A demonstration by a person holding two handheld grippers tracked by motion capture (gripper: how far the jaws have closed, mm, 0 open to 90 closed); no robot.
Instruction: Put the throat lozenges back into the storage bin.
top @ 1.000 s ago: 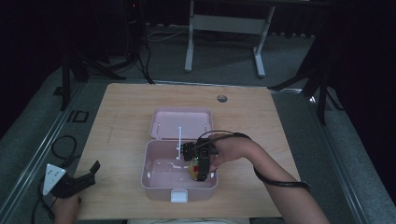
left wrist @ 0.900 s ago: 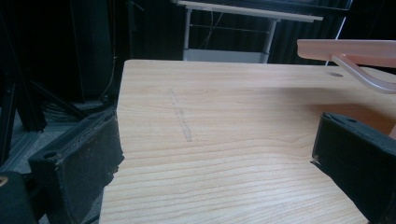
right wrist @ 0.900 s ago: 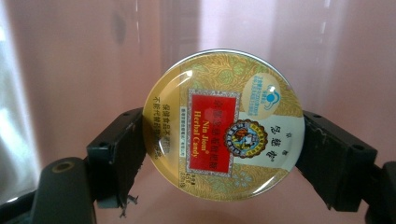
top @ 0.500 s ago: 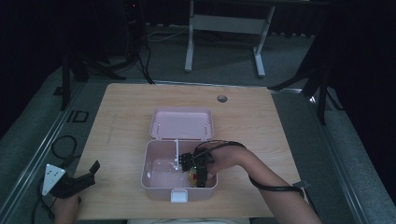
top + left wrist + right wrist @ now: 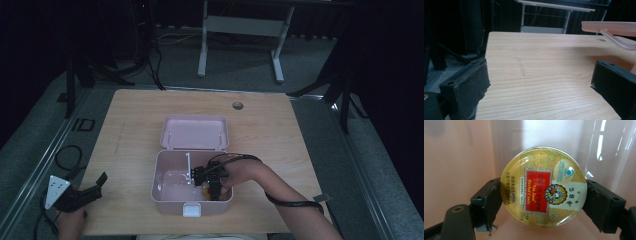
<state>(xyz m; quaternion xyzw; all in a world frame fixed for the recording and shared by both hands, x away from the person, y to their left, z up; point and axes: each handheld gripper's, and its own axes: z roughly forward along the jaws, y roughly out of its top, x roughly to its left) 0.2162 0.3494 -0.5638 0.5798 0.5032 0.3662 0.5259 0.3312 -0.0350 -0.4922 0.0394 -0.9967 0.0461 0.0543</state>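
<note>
A round candy tin (image 5: 544, 187) is clamped edge to edge by the right gripper (image 5: 212, 181), printed lid facing the camera, inside the pink box (image 5: 165, 187) at its near right corner. It probably hangs just above the floor; contact is unclear. The left gripper (image 5: 82, 192), jaws spread, empty, is held left of the box over bare table (image 5: 536, 75).

In the high view the right gripper (image 5: 212, 184) and hand (image 5: 239, 175) cover most of the tin (image 5: 206, 191) inside the pink box (image 5: 167, 185); the left hand (image 5: 70, 222) is cut by the bottom edge; the tin's (image 5: 544, 187) small print is unreadable.
</note>
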